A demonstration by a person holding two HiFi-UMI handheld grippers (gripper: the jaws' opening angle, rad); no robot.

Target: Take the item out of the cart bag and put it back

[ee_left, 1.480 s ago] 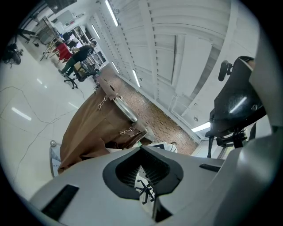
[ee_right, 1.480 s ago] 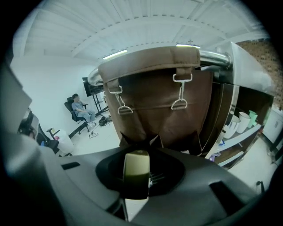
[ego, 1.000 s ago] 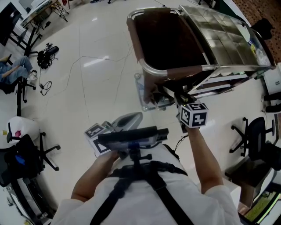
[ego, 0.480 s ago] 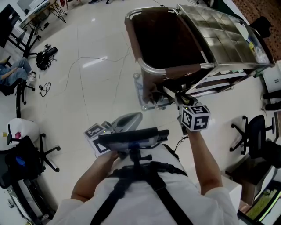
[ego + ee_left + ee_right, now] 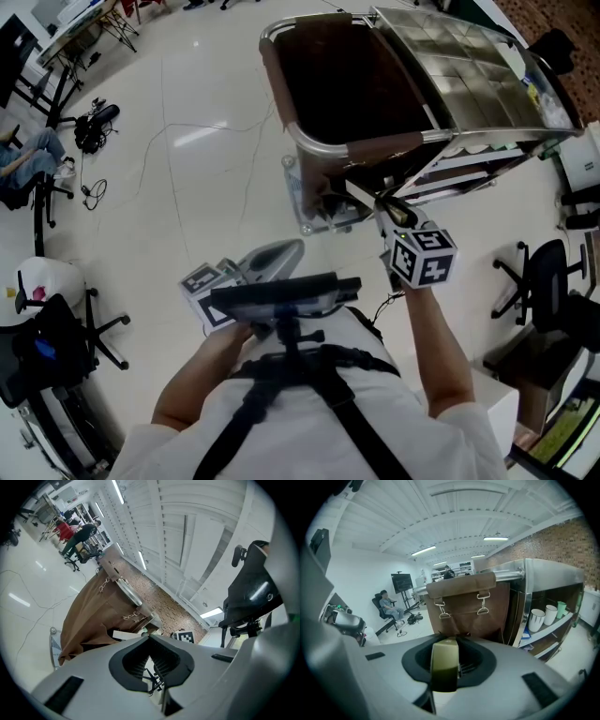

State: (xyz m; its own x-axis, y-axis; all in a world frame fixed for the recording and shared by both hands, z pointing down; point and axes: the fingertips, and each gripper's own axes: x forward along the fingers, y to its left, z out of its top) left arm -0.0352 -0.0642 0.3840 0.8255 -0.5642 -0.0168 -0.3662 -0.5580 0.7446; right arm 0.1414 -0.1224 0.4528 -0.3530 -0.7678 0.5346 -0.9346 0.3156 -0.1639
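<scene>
**Item held outside the brown cart bag**

Item [image 5: 444,663] is a small yellow-green block. The right gripper [image 5: 384,204] has its two jaws clenched on it, and the block stands up in the grip. No words show on the block.

In the head view the cart bag [image 5: 389,147] is at 12 o'clock. It is brown and its top is open and dark inside. The block is outside the bag, near the bag's closest side, at about 6 o'clock from the bag's opening. In the right gripper view the brown side of the bag fills 12 o'clock, with two metal clips [image 5: 440,610] hanging on it.

The bag hangs on a shiny metal cart [image 5: 469,75]. White cups [image 5: 536,619] sit on a cart shelf at 3 o'clock in the right gripper view. A clear plate [image 5: 302,199] low on the cart has blue marks, too small to read.

The left gripper [image 5: 150,641] is at about 8 o'clock in the head view, close to the person's body and well apart from the bag. Its jaw tips are pressed together with nothing in them.

A marker cube [image 5: 422,256] on the right gripper shows black and white squares, no letters.
</scene>
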